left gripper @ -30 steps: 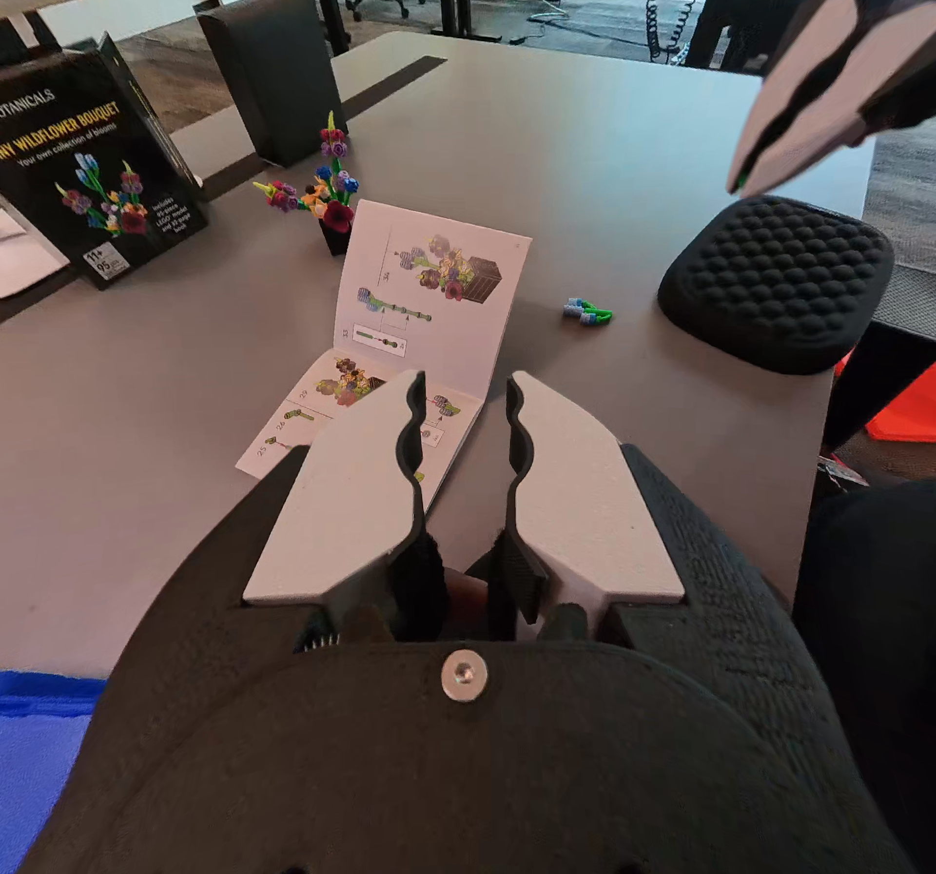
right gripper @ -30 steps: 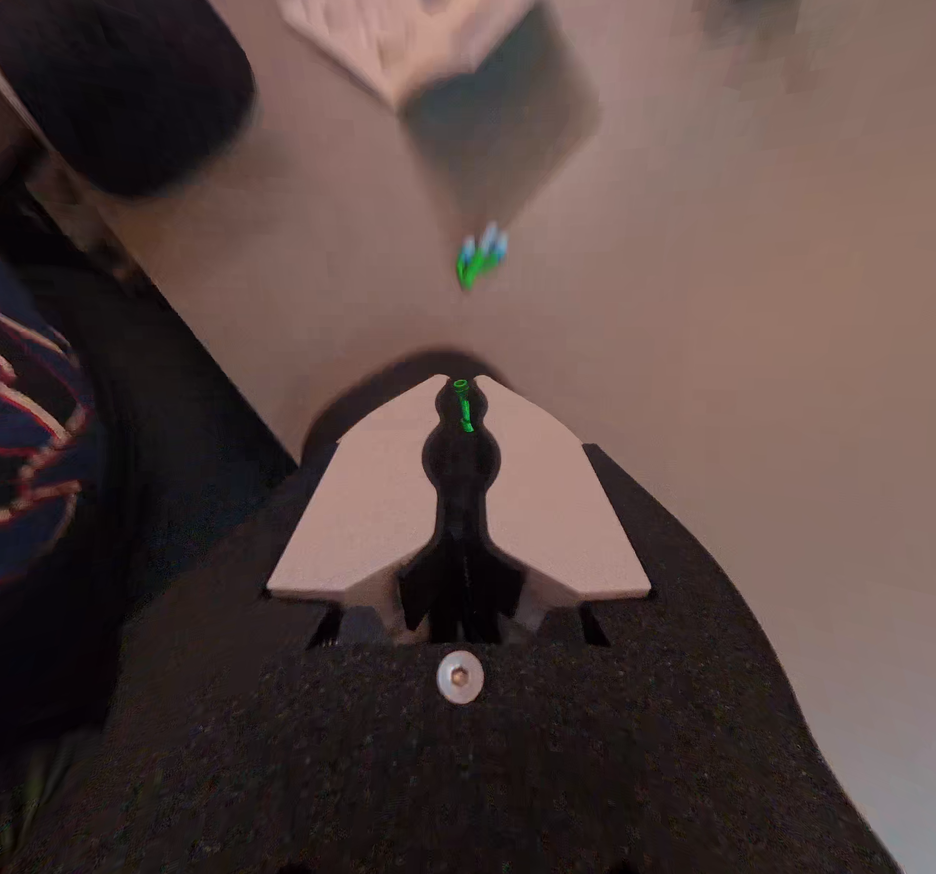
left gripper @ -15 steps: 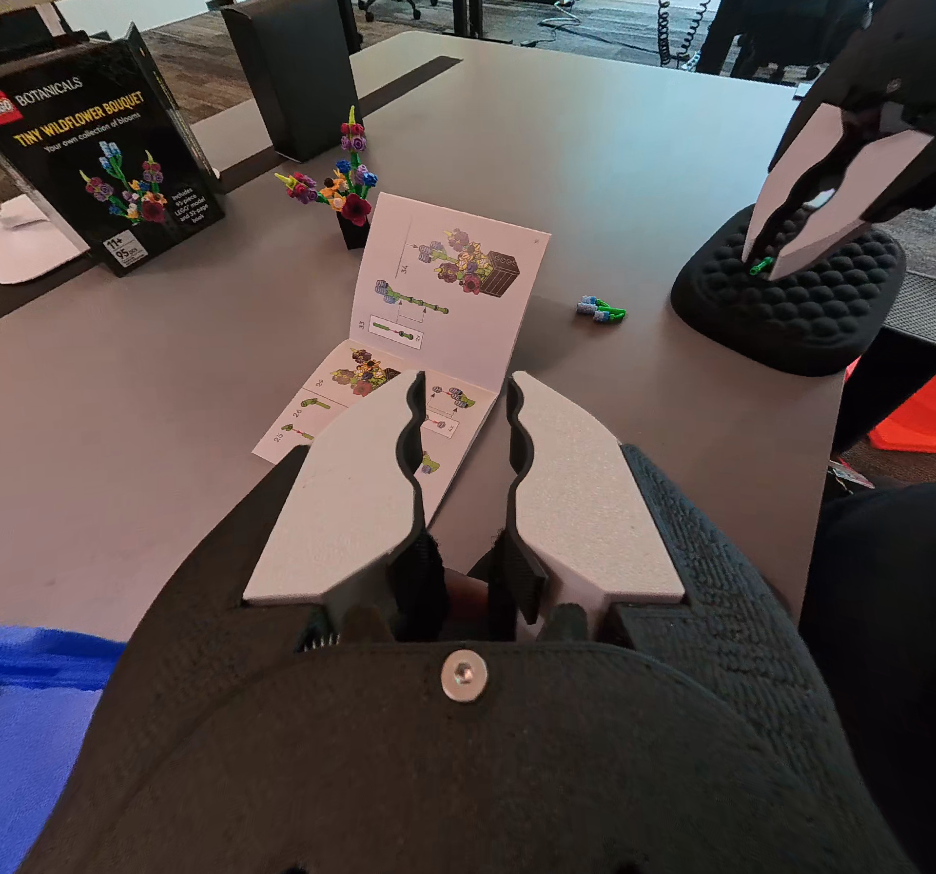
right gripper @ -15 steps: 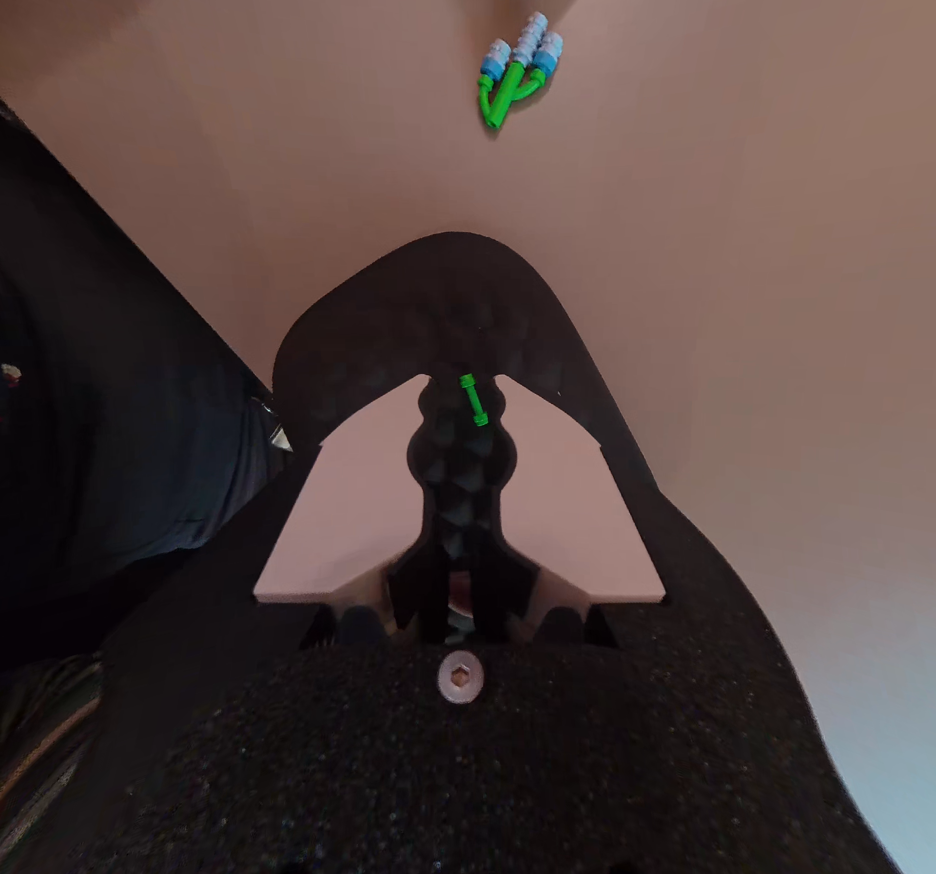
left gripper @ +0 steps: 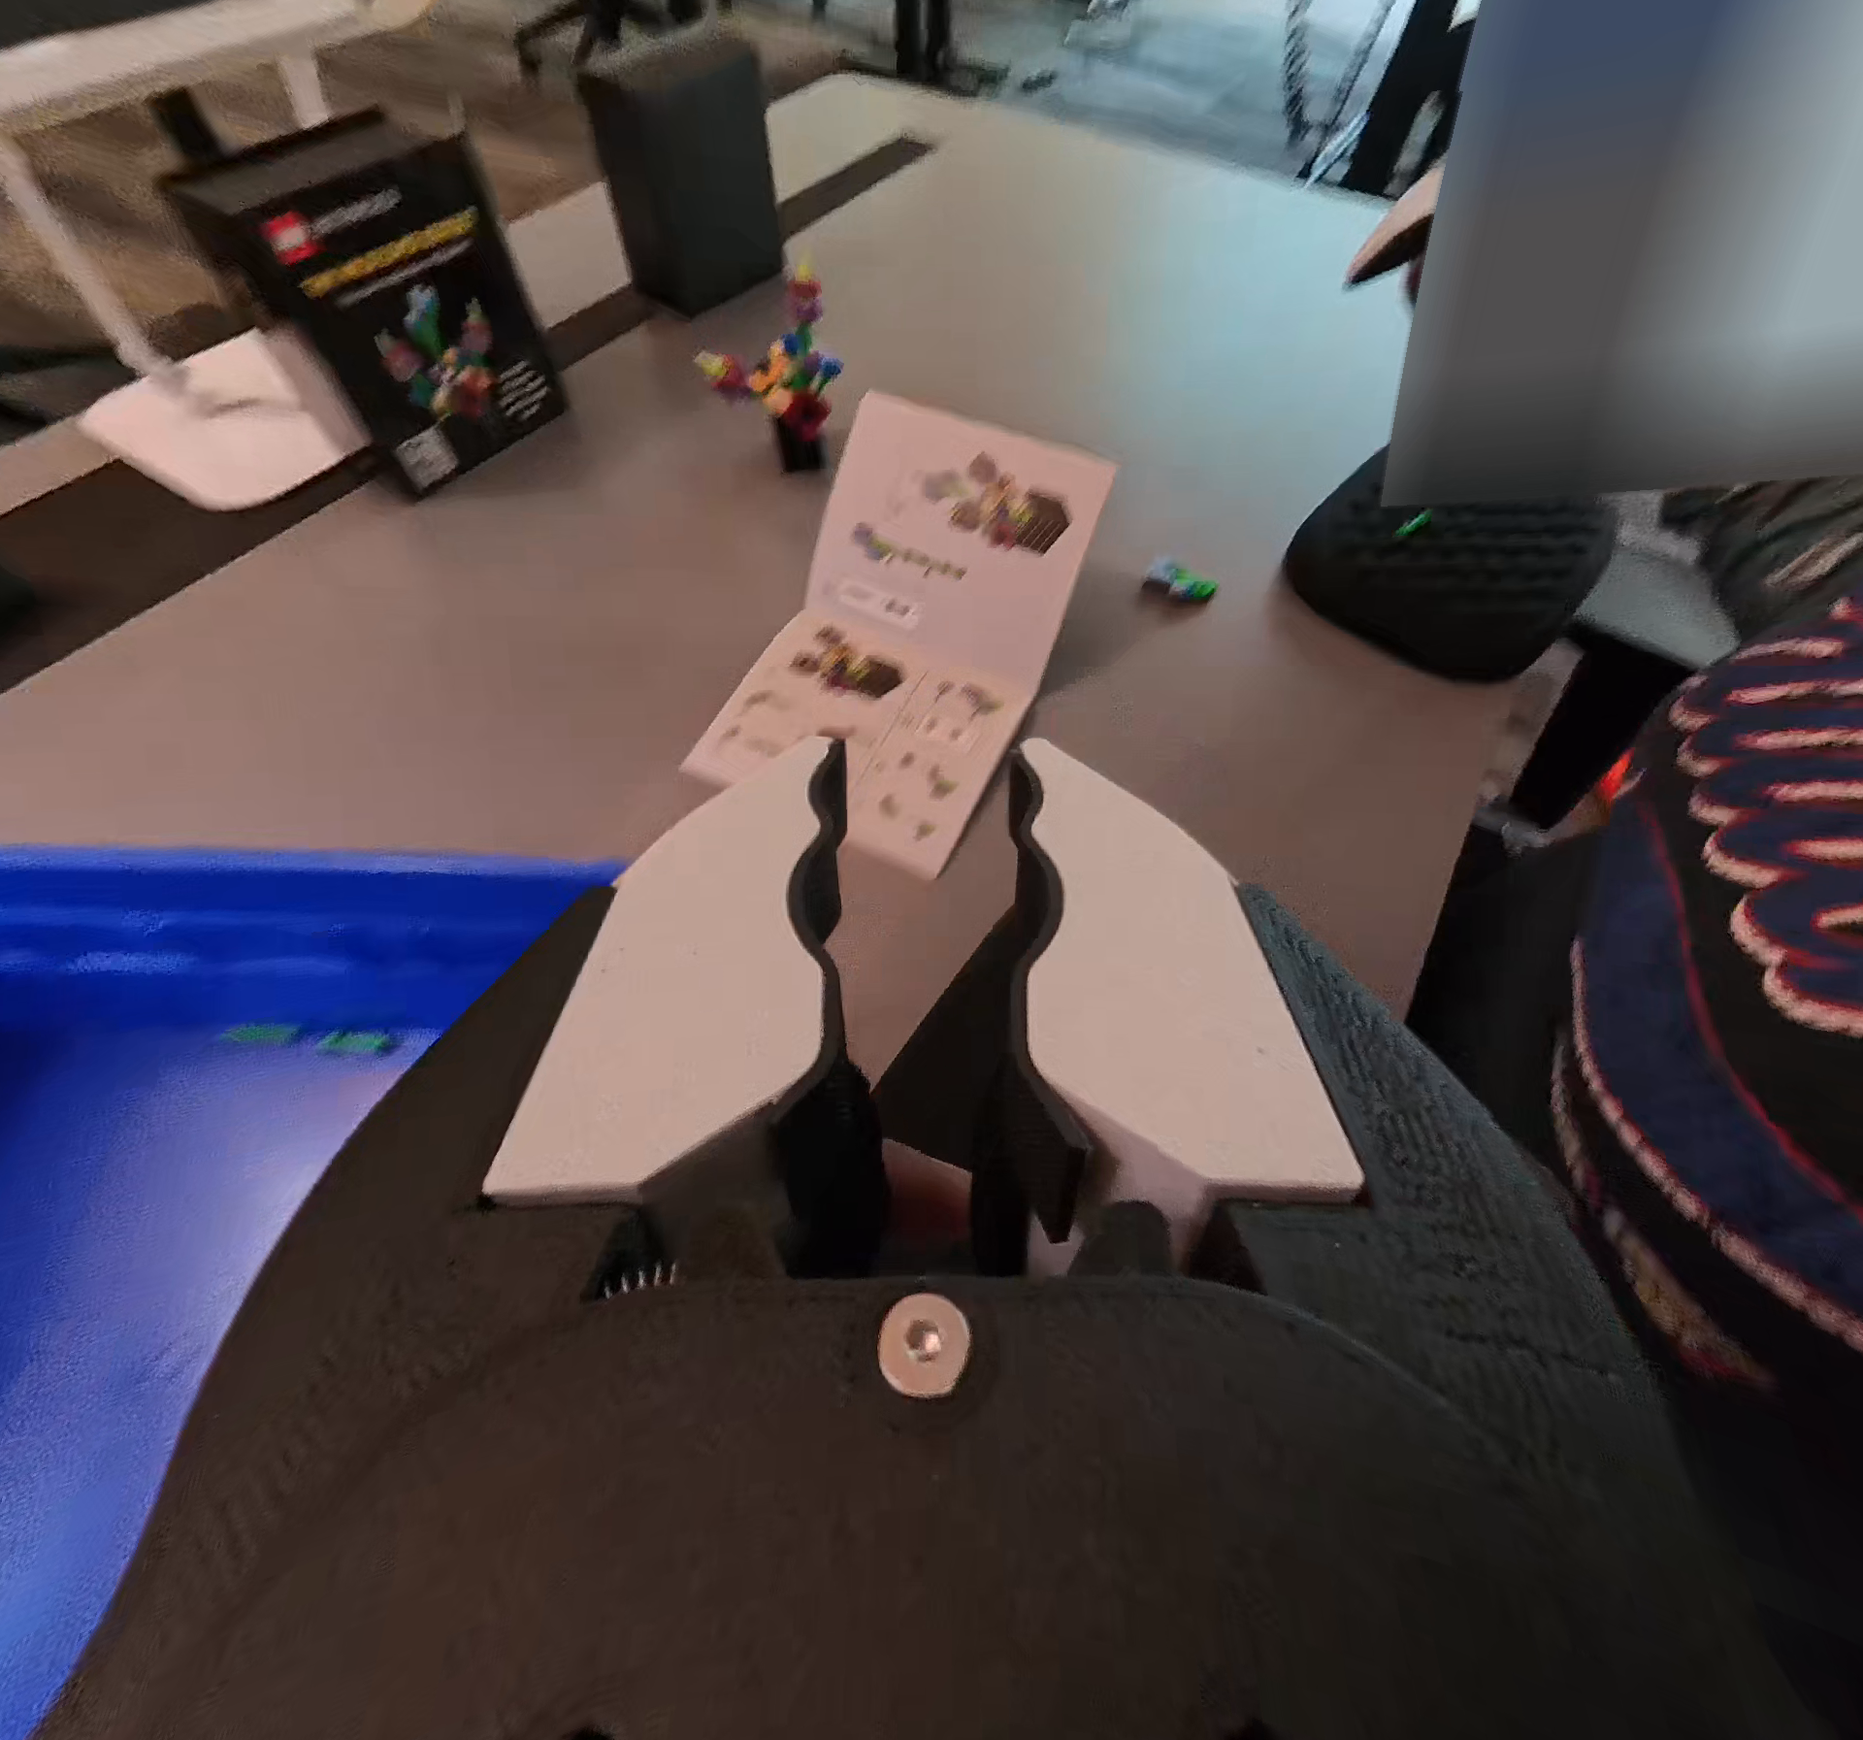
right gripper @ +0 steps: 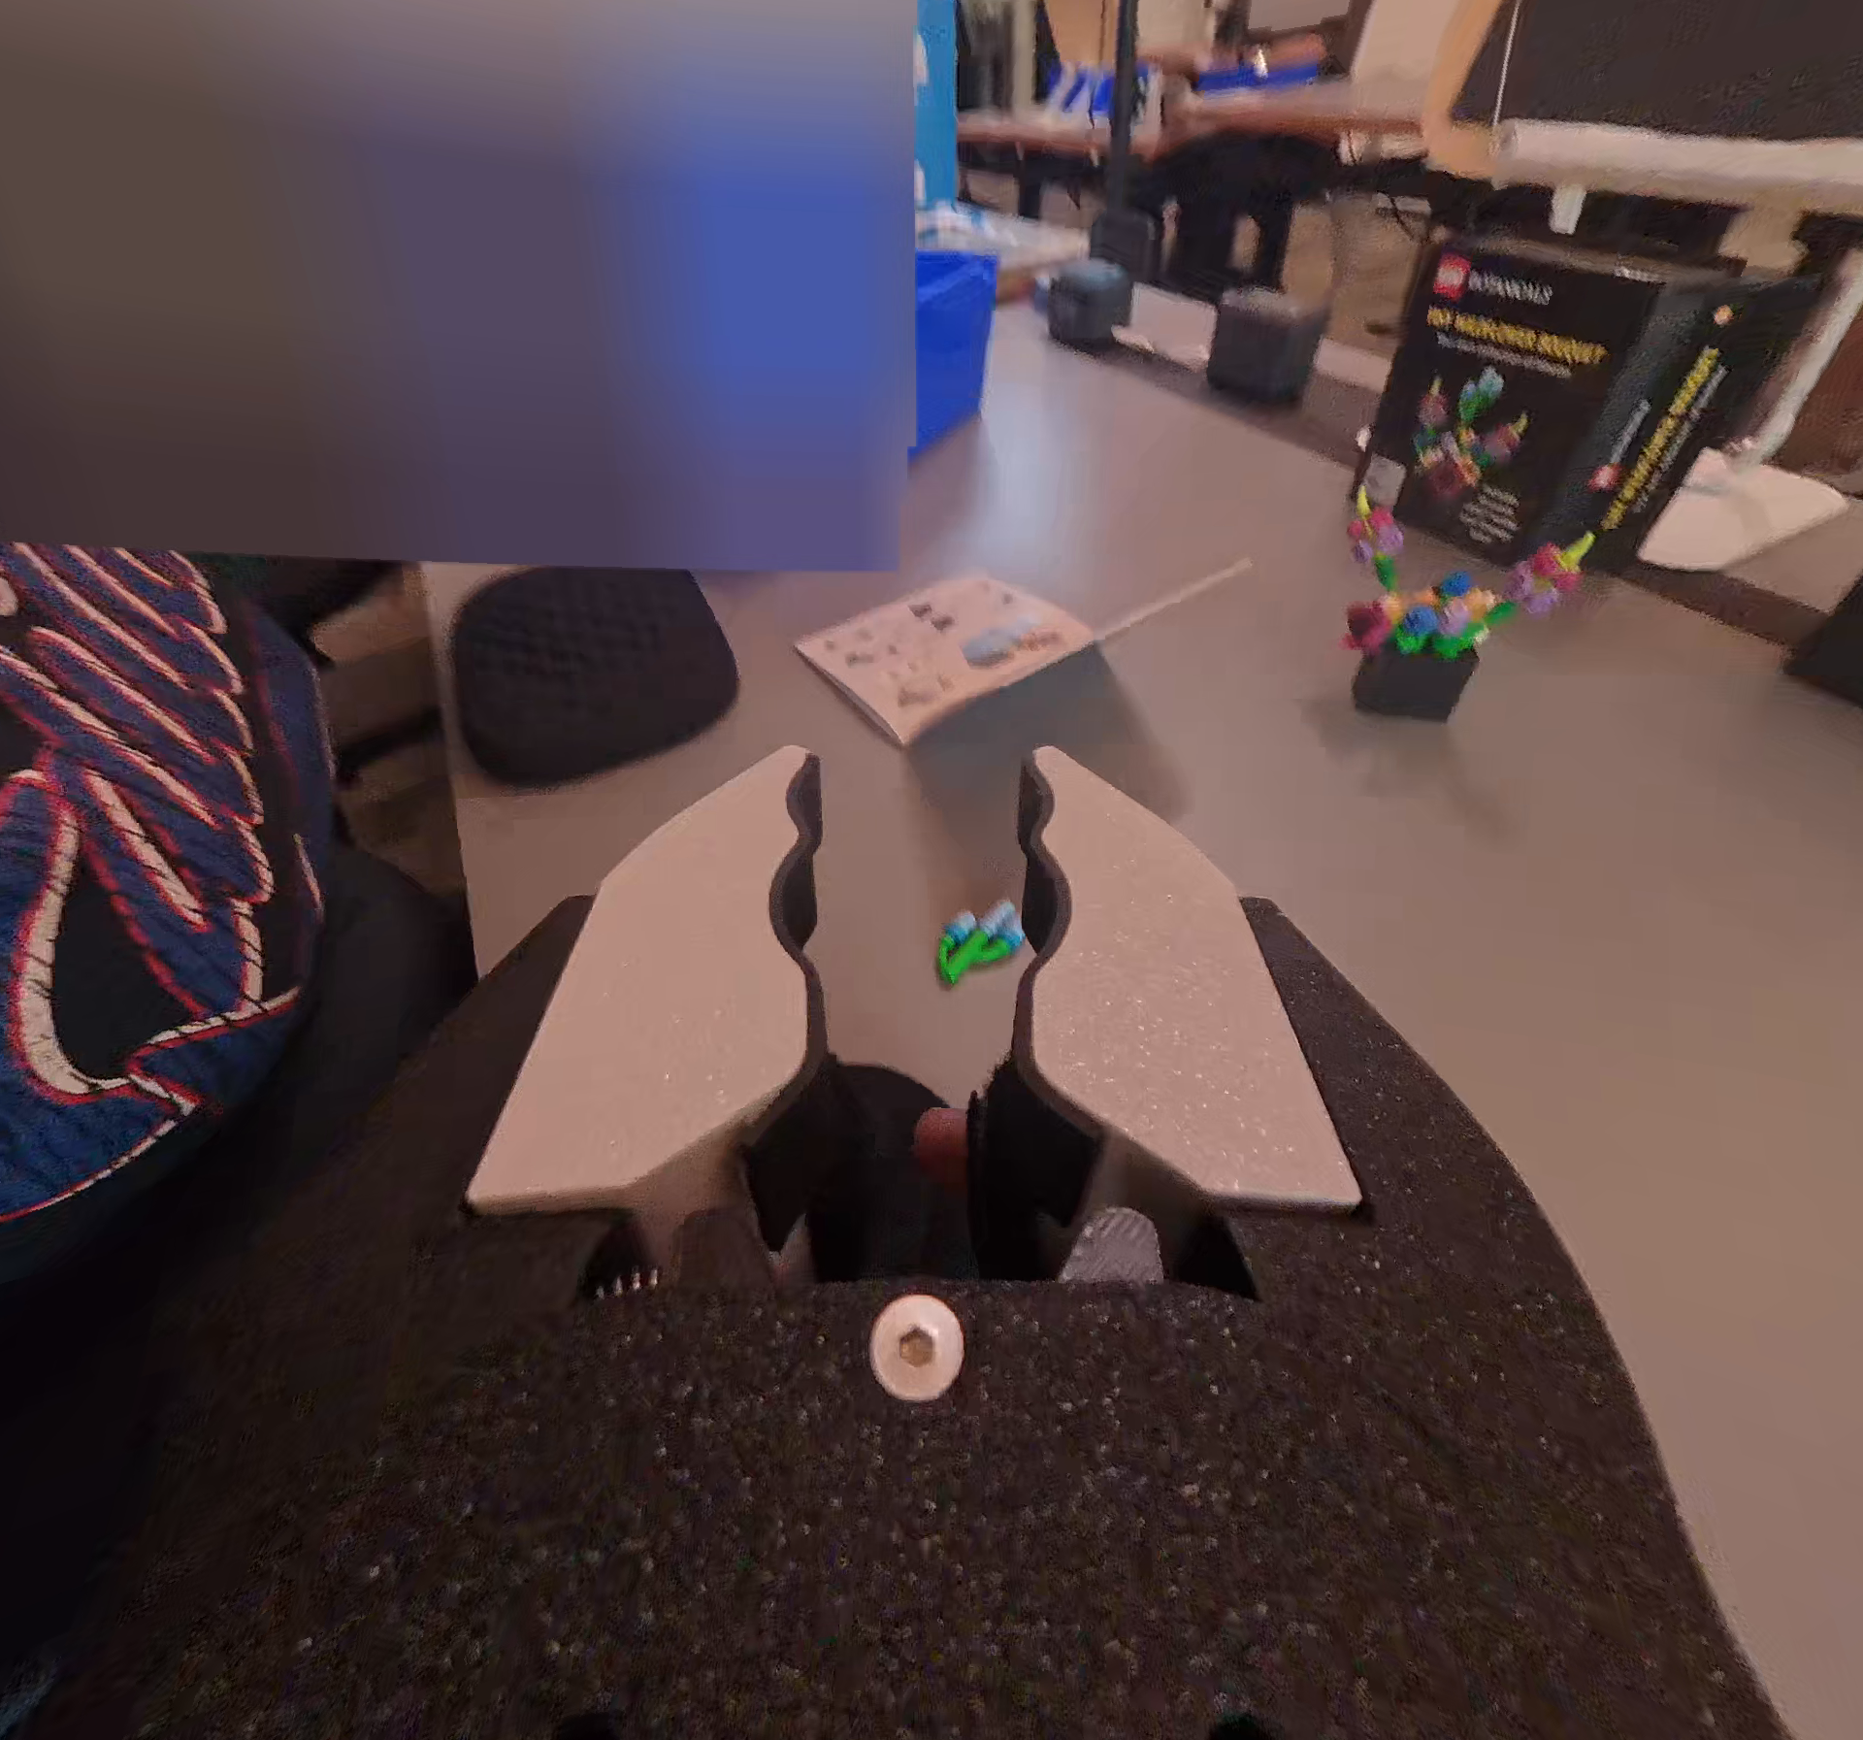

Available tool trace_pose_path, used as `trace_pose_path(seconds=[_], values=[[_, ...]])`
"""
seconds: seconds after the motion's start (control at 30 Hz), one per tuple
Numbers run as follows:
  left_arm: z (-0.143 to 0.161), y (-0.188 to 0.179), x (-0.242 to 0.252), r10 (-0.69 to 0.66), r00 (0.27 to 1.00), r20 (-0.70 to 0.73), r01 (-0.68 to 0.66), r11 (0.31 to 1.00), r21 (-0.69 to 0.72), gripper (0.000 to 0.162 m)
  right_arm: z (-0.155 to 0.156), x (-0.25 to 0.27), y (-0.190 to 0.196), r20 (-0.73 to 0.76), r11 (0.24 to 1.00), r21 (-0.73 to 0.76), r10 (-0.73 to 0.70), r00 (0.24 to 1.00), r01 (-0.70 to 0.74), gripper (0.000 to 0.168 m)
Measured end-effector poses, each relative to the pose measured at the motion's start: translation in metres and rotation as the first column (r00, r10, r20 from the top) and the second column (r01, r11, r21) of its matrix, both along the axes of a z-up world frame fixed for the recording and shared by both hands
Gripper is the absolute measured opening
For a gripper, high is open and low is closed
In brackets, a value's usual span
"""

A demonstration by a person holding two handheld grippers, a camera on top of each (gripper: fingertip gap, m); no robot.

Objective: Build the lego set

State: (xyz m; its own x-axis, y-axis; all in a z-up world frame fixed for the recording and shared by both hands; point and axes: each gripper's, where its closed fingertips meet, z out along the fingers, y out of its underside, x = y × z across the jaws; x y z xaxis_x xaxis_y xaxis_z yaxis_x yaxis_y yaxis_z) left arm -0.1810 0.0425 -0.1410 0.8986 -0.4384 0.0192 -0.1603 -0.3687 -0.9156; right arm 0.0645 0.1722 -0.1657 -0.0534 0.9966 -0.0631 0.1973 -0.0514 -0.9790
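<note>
My left gripper (left gripper: 922, 764) is open and empty, above the table's near edge, with the open instruction booklet (left gripper: 938, 623) ahead of it. My right gripper (right gripper: 917, 774) is open and empty above the table. A green sprig with pale blue tips (right gripper: 973, 946) lies on the table and shows between the right fingers, untouched; it also shows in the left wrist view (left gripper: 1180, 580). A small green stem piece (left gripper: 1411, 524) lies on the black bumpy pad (left gripper: 1452, 583). The built flower bouquet in its black pot (right gripper: 1432, 623) stands beyond the booklet (right gripper: 948, 653).
The black set box (left gripper: 403, 310) stands at the back left, next to a dark block (left gripper: 686, 169). A blue bin (left gripper: 202, 1087) with green pieces lies under my left gripper's left side. The black pad (right gripper: 590, 673) sits at the table's edge. A person's patterned garment (left gripper: 1734, 885) is close by on the right. There is about 30 cm between the tips of the two grippers.
The right jaws opened and left the small green stem on the black pad, then the gripper swung away towards the sprig. My left gripper drew back and left, over the blue bin.
</note>
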Motion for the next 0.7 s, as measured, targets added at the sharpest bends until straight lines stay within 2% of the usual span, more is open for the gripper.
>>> trace_pose_path(seconds=[0.13,0.2,0.27,0.37,0.5,0.7], values=[[-0.005,-0.023,-0.064,0.06,0.976,-0.209,-0.101,0.977,-0.188,0.03,0.003,-0.001,0.008,-0.133,0.995,-0.068,0.059,0.989,-0.068,0.039],[-0.019,-0.032,-0.101,0.059,0.94,-0.337,-0.173,0.931,-0.32,0.03,0.005,-0.001,0.011,-0.178,0.992,-0.091,0.069,0.982,-0.087,0.038],[-0.036,-0.036,-0.127,0.026,0.917,-0.398,-0.215,0.874,-0.436,0.028,0.006,-0.002,0.014,-0.198,0.991,-0.1,0.066,0.978,-0.087,0.038],[-0.065,-0.031,-0.141,-0.111,0.9,-0.422,-0.163,0.812,-0.561,0.021,0.001,-0.003,0.017,-0.175,0.993,-0.095,0.053,0.983,-0.071,0.037],[-0.105,-0.029,-0.148,-0.308,0.85,-0.427,-0.111,0.689,-0.716,0.02,-0.005,-0.001,0.016,-0.14,0.993,-0.1,0.052,0.989,-0.067,0.037],[-0.139,-0.03,-0.151,-0.406,0.833,-0.376,-0.074,0.592,-0.803,0.021,-0.005,0.006,0.021,-0.132,0.994,-0.102,0.019,0.991,-0.033,0.036]])
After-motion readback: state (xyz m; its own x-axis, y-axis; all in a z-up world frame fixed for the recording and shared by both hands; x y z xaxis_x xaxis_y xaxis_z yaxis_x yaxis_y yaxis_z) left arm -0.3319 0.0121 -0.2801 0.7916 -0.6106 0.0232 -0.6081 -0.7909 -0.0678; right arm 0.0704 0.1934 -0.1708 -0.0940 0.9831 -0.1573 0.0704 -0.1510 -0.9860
